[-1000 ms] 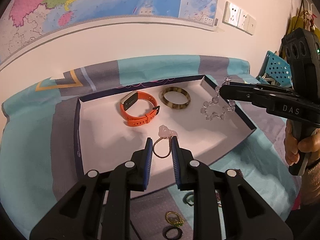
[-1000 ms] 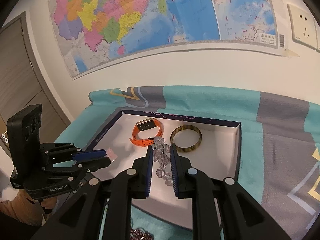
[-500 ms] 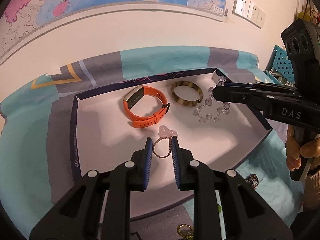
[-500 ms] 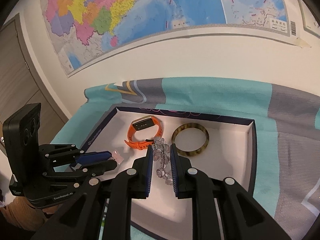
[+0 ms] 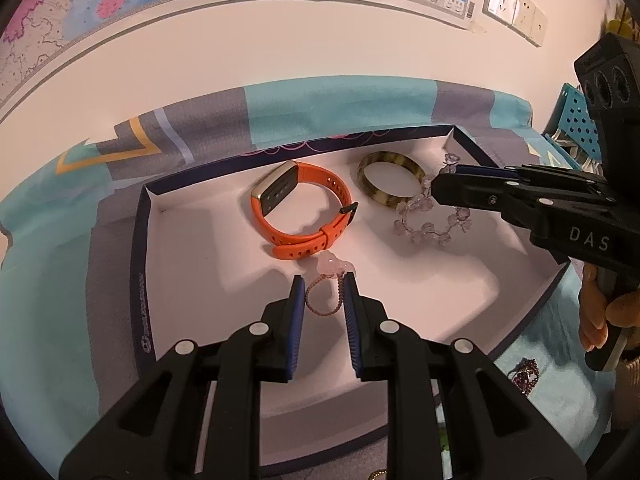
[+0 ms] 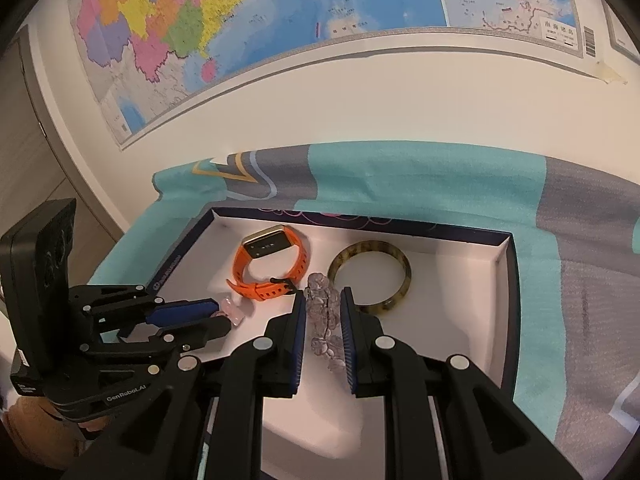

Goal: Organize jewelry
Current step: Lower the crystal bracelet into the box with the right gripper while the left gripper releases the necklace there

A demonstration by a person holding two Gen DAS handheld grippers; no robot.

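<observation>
Bracelet [image 6: 325,322] of clear, perhaps lilac beads

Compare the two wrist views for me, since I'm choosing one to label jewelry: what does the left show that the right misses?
Only the left wrist view shows the thin chain loop of the pink charm bracelet, dark beads on the cloth outside the tray, and wall sockets. Only the right wrist view shows a door. Both share the tray, orange watch, mottled bangle and clear bead bracelet.
</observation>
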